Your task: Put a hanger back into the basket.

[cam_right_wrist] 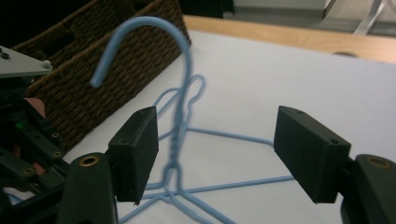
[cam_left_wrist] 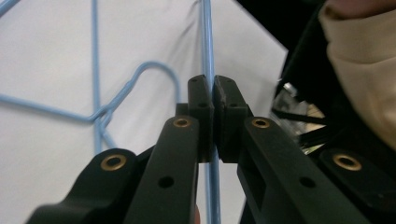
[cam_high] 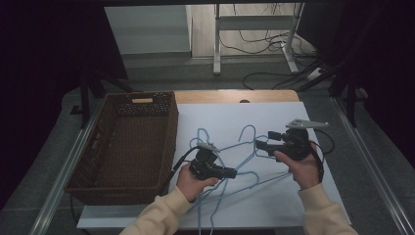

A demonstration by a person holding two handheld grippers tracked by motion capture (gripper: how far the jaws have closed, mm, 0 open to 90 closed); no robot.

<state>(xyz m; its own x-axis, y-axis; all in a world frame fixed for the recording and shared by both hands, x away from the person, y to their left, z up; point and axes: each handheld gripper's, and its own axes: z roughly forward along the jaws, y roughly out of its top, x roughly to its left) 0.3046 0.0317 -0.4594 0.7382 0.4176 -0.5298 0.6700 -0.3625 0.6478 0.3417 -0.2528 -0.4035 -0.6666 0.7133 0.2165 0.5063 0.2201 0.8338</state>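
Observation:
A tangle of light-blue wire hangers (cam_high: 247, 128) lies on the white table cover (cam_high: 230, 112). My left gripper (cam_high: 234, 172) points right over the pile. It is shut on one thin hanger wire (cam_left_wrist: 207, 42), which runs straight through its closed pads (cam_left_wrist: 201, 93). My right gripper (cam_high: 259, 143) points left toward the hangers and stands open. In the right gripper view, a raised hanger with its hook (cam_right_wrist: 184, 46) up has its twisted neck between the wide-apart pads (cam_right_wrist: 137, 149). The neck is nearer the left pad, and neither pad presses on it.
A dark brown wicker basket (cam_high: 169, 142) stands on the left of the table, close to the pile and my left hand. A strip of wooden tabletop (cam_high: 235, 96) shows beyond the white cover. Cables and a desk frame are on the floor behind.

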